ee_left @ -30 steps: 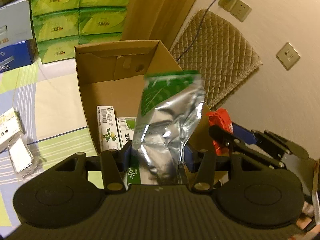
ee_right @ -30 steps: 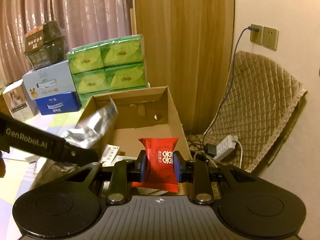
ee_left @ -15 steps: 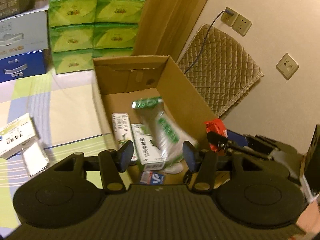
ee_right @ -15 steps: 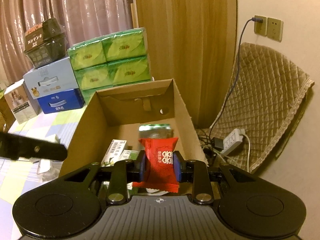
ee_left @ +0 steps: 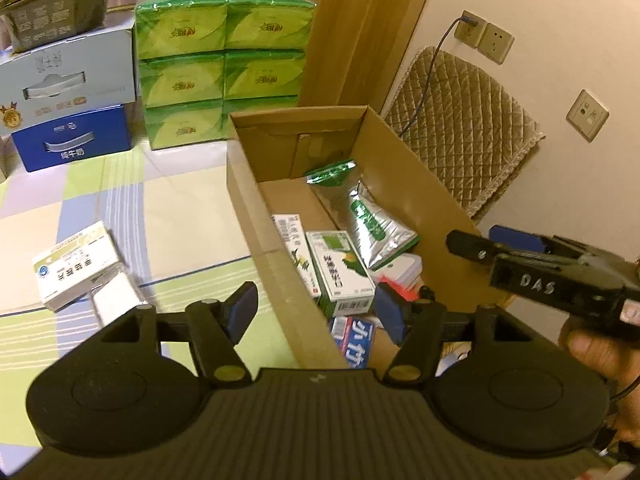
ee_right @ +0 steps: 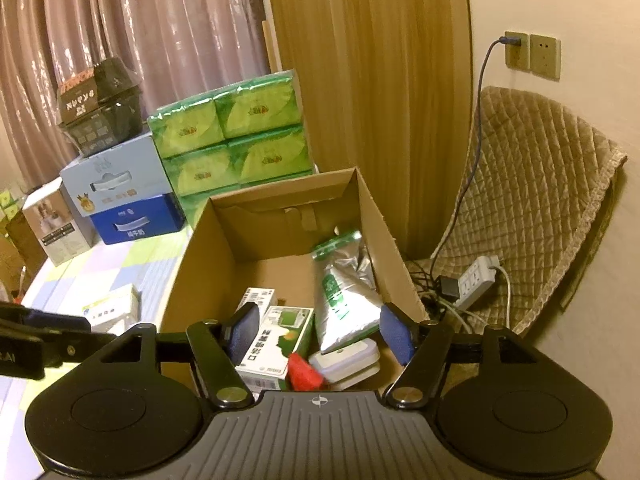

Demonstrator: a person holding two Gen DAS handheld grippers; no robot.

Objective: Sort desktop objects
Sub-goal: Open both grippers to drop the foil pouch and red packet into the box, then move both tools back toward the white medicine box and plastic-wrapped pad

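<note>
1. The left gripper has just been opening its blue-padded jaws; they stand apart with nothing between them, over the near left wall of the open brown cardboard box.
2. The right gripper has also just been opening and is empty, hovering over the box's near end; the small red foil sachet lies in the box just below it.
3. The silver-and-green foil pouch rests inside, its long axis running from the near floor up toward the far right wall.
4. What I judge remains to sort is the white-and-green card box flat on the checked tablecloth, left of the cardboard box. It lies left of and slightly beyond the left gripper, long side slanting up to the right, so the left hand is clearly nearer.
5. It looks rigid and printed, with a second pale packet touching its near edge.
</note>
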